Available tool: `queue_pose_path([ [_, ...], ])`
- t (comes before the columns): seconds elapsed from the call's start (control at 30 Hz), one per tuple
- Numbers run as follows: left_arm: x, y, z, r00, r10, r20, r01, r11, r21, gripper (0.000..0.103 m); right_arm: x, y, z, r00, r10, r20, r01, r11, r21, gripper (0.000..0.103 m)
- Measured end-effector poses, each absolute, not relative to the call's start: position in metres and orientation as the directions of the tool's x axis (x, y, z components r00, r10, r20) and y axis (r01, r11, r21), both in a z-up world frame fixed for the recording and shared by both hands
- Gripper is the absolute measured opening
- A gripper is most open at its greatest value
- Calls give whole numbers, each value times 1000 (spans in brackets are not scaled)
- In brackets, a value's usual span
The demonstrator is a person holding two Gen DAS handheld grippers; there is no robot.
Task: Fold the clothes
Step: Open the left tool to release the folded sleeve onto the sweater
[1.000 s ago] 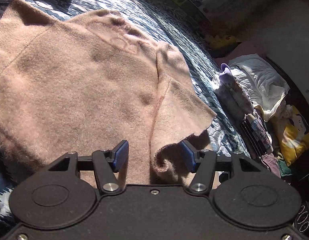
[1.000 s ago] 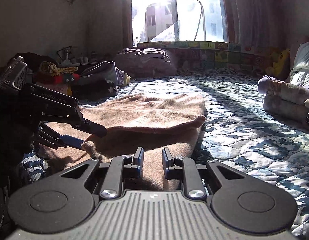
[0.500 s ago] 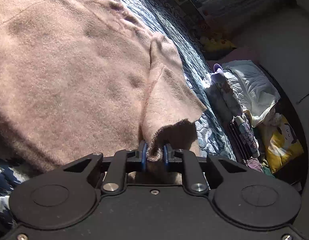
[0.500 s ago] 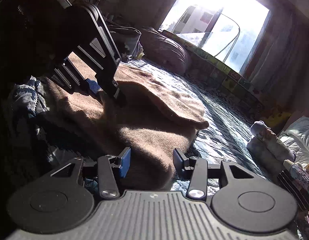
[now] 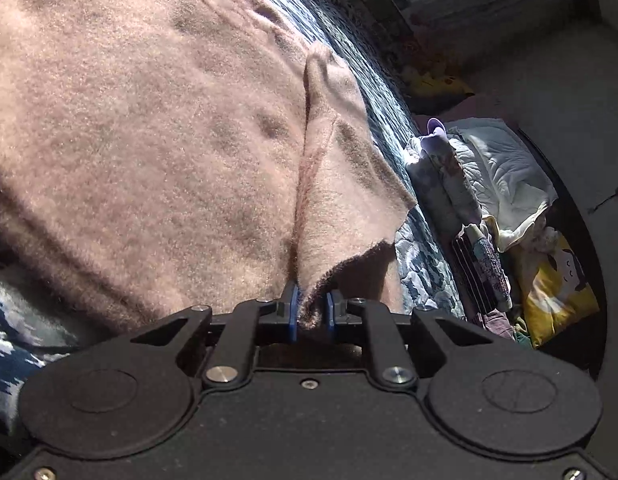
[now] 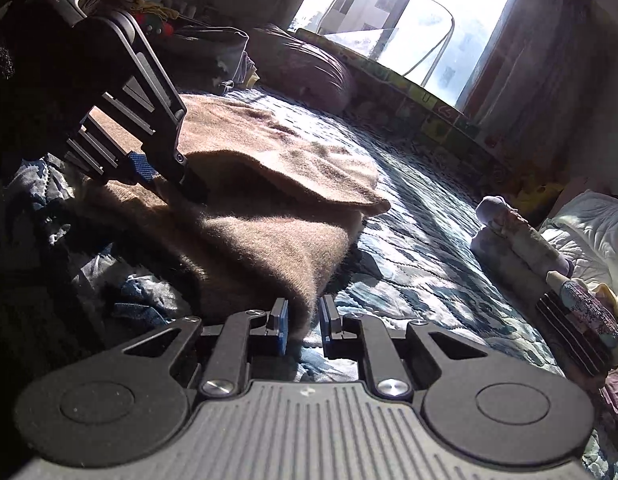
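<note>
Here the left gripper (image 5: 311,312) pinches a corner of the fuzzy brown sweater (image 5: 157,128) spread on the bed (image 6: 421,264) ahead, while the right gripper (image 6: 303,326) closes on the neighbouring hem corner, presumably to lift both for folding.

A fuzzy tan-pink knit sweater (image 5: 157,128) lies spread across the blue patterned quilt (image 5: 419,256); its sleeve (image 5: 341,168) is folded inward along a raised seam ridge, the frayed cuff edge lifted off the bedding; in the right wrist view its near hem corner (image 6: 277,252) bunches upward.
</note>
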State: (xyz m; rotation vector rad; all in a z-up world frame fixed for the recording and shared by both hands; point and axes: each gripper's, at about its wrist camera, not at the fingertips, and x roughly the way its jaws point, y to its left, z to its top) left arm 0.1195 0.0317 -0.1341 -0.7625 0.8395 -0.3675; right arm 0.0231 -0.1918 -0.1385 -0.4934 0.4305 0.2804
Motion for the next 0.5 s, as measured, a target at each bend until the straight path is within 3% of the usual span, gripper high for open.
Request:
queue_pose_path([
  [0.03,119,31,-130,623,-574,-532,18,690,-723,13,20,-193,-135,874,170,-455,-367,845,-389,17],
  [0.1,119,30,-112,599,-597,-534,104,719,-687,38,12,-194,-129,875,209,-437,-386,845,-371,18],
  [0.13,117,34,-104,618,-590,-520,127,727,-675,41,9,-194,-126,875,227,-426,-395,844,-362,18],
  [0.3,116,52,-79,713,-547,-439,172,743,-647,42,11,-195,-111,894,293,-339,-398,866,-302,18],
  [0.5,139,43,-83,742,-488,-460,155,792,-590,42,40,-182,-117,886,323,-334,-417,869,-266,19],
])
